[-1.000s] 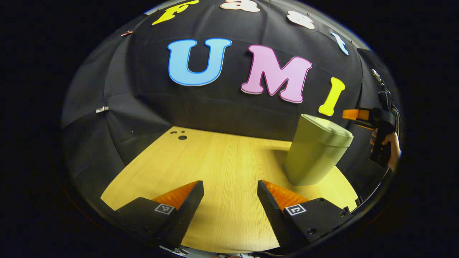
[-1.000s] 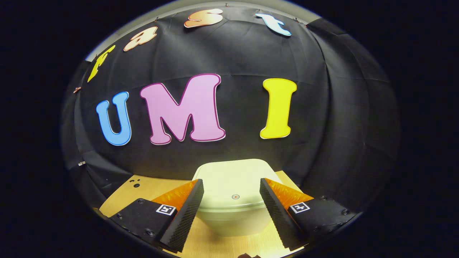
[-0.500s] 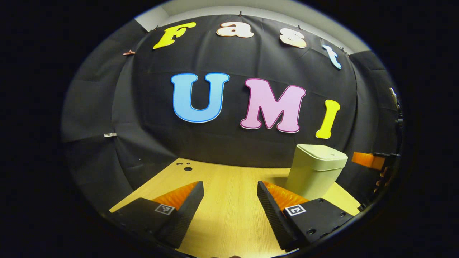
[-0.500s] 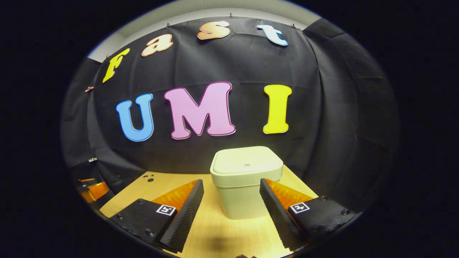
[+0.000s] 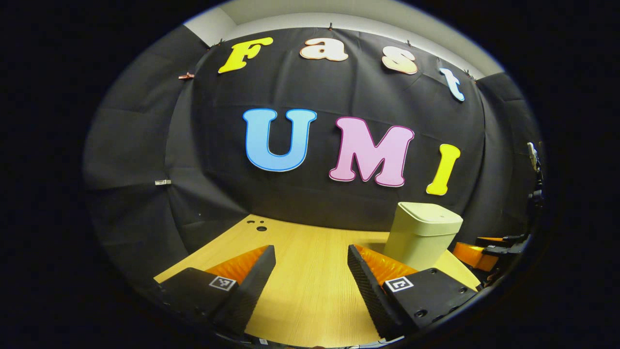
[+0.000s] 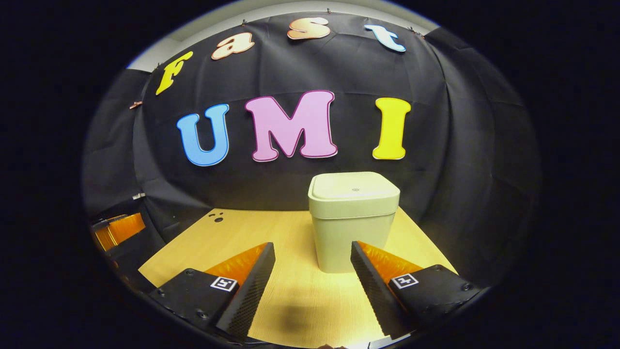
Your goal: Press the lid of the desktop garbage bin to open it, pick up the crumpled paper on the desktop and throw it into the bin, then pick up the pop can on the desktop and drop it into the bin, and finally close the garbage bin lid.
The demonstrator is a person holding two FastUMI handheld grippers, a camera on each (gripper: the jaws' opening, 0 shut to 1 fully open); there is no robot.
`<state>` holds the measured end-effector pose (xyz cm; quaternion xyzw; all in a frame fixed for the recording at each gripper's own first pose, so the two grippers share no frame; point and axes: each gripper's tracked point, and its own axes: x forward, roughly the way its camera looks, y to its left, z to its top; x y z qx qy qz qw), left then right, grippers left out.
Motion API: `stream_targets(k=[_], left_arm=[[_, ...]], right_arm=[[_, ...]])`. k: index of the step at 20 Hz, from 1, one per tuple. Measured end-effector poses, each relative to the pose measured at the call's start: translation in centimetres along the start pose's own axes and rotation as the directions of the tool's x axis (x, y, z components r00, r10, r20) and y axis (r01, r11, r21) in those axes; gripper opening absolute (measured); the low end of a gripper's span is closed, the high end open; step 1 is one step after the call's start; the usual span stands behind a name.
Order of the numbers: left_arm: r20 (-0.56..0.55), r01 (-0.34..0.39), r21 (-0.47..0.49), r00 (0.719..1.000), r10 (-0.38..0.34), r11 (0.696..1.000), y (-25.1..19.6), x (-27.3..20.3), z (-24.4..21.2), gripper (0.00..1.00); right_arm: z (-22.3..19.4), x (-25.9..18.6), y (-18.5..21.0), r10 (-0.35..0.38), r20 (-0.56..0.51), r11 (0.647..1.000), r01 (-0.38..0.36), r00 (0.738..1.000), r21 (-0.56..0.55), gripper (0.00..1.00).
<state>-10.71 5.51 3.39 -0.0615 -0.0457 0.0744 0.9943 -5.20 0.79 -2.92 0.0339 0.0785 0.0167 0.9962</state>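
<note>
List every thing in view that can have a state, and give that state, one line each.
Bin: upright on the table, apart from both tongs.
Bin lid: shut, flat on the bin.
Left tongs: open, nothing between the fingers, above the table.
Right tongs: open, nothing between the fingers, pointed at the bin.
Table: bare wood around the bin, small dark holes near the far left corner.

The garbage bin (image 6: 352, 220) looks like smooth plastic with a soft, matt skin, and its lid (image 6: 353, 188) is flat, smooth and just as dull. The table (image 5: 310, 271) looks like pale wood with fine straight lines in it and a slight shine. The wall (image 6: 455, 160) is matt cloth with folds and creases. The gripper fingers (image 6: 252, 291) have bumpy, rough inner faces.
</note>
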Motion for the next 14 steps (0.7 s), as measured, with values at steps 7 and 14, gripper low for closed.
stream_targets(k=[7,14], left_arm=[[-0.013,0.008,0.013,1.0,-0.008,1.0,-0.5,-1.0,-0.5,0.96],[-0.007,0.008,0.008,1.0,-0.008,1.0,-0.8,-1.1,-0.6,0.96]], right_arm=[[-0.5,0.0,1.8,0.047,-0.027,0.999,-0.047,0.999,0.007,0.99],[0.0,-0.1,2.3,0.066,-0.018,0.998,-0.065,0.998,0.002,0.99]])
